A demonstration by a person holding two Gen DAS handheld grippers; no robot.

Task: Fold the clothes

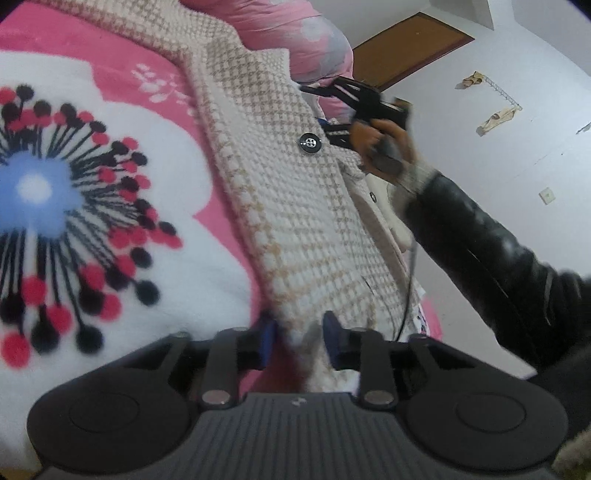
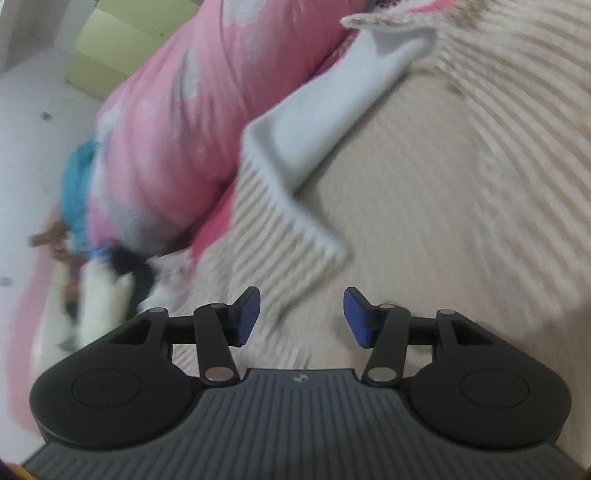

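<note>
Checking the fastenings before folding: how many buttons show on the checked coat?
2 on the coat: a large dark button mid-front, and a smaller one near the front edge by the right hand. Folds may hide others.

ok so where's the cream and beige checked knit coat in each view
Left wrist view: the cream and beige checked knit coat runs up the middle, from between the left gripper fingers to the top left, over the pink floral blanket.
Right wrist view: blurred, it fills the centre and right, ahead of the open right gripper.
Shared landmark: the rolled pink quilt.
</note>
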